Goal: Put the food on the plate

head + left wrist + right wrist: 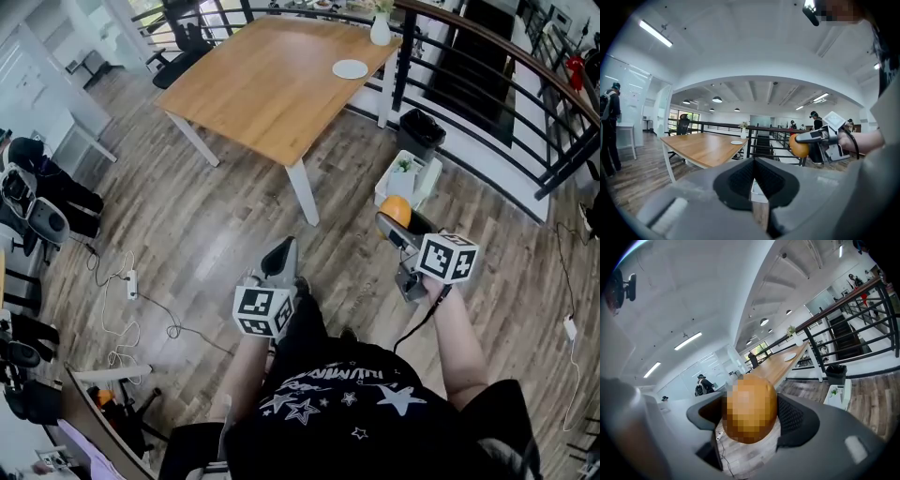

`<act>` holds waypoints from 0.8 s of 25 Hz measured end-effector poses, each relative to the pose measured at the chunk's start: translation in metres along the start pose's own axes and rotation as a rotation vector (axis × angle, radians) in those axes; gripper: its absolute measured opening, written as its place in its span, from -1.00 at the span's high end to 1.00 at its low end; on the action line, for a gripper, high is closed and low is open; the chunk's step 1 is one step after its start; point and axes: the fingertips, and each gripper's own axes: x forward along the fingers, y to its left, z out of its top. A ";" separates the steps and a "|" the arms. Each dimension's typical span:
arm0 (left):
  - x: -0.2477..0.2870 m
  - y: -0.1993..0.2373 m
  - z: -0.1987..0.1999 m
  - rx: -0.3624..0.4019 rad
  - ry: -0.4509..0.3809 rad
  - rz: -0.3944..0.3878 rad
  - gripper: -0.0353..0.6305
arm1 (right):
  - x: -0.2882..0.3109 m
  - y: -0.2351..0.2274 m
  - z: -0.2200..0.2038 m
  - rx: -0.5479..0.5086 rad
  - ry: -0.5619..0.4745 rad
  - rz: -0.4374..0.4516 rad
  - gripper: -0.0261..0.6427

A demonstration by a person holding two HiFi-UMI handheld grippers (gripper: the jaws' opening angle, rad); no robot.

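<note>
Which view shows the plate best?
Head view: the plate is seen from above, whole and round, on the table. The left and right gripper views show it only as a small, edge-on sliver far off.

Round orange food (396, 210) in right tool (751, 409); white plate (350, 68) flat on table (272, 89).

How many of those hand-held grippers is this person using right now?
2. The left hand-held gripper, jaws shut and empty, points ahead at the person's left; the right hand-held gripper, beside it, clamps a round orange food.
</note>
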 end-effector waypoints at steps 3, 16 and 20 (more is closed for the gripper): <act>0.012 0.011 0.005 -0.005 -0.001 -0.006 0.89 | 0.008 -0.005 0.004 0.007 0.000 -0.020 -0.12; 0.093 0.092 0.021 -0.035 0.020 -0.088 0.89 | 0.098 -0.034 0.035 0.028 0.004 -0.112 -0.12; 0.121 0.129 0.036 -0.031 0.020 -0.112 0.89 | 0.141 -0.036 0.057 0.026 -0.003 -0.135 -0.12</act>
